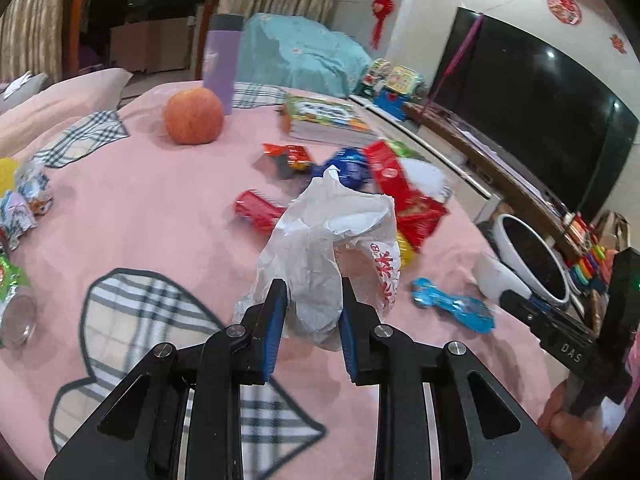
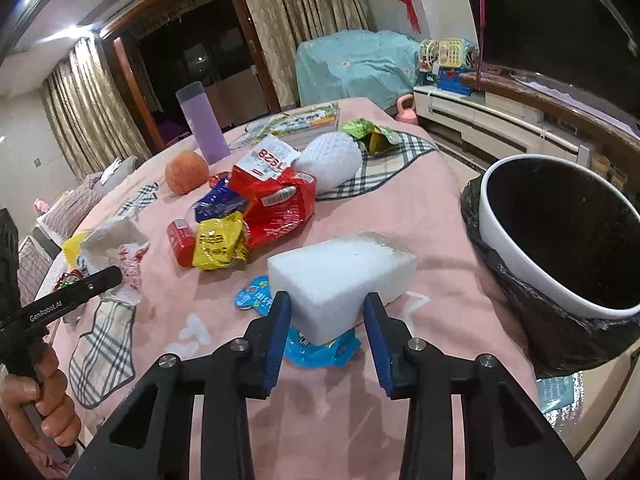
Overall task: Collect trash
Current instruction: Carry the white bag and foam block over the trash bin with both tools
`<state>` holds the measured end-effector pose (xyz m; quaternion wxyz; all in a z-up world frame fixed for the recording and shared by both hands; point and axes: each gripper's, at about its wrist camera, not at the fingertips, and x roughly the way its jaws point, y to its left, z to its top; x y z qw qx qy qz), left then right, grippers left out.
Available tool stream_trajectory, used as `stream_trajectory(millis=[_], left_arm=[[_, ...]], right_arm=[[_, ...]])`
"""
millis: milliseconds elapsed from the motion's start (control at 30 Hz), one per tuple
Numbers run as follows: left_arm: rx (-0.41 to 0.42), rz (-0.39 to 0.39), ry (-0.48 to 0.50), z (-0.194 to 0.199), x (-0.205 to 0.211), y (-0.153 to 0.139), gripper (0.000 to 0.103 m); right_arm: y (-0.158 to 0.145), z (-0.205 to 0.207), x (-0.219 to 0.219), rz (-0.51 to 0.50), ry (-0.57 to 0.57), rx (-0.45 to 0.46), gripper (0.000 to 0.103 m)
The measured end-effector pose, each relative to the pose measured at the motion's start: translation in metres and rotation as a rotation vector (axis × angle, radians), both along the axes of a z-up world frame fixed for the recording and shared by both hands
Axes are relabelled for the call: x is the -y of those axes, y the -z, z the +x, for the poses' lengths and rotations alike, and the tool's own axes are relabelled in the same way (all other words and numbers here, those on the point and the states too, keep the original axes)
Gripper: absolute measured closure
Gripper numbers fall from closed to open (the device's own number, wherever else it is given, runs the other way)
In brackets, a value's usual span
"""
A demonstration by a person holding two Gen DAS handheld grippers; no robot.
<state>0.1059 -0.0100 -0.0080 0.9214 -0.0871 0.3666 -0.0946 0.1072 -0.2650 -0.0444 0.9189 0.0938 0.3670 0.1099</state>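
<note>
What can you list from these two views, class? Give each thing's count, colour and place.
plastic bag: one, white, crumpled between the left jaws
foam block: one, white, between the right jaws
bin: one, white rim, black liner, at the table's right edge
snack wrappers: a pile, red, blue, yellow, mid-table
blue wrapper: one, flat near the bin
apple: one, orange-red, far side
tumbler: one, purple, behind the apple
book: one, green cover, far right
tablecloth: pink
left gripper: black, blue pads
right gripper: black, blue pads
</note>
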Motion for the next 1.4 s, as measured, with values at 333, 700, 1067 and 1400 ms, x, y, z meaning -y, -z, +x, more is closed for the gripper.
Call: stream_trajectory(millis=[333,700,1067,1400], left_arm=[[0.009,0.008,0.123,-0.004,0.05,-0.007,0.079],[0.024,0.027,0.235,0.0,0.103,-0.015,0.079],[0.042,0.049,0.327,0.005,0.154,-0.023,0.079],[0.032,0.081,0.372,0.013,0.188,-0.02,0.079]], right_arm=[[-0.017,-0.019,0.023,0.037,0.039,0.041,0.065],[-0.031,-0.034,0.052,0.047,0.087,0.072,0.065],[-0.04,-0.045,0.095,0.057,0.163,0.098,0.065],[-0.04,-0.048,0.119,0.066,0.198,0.101,0.065]])
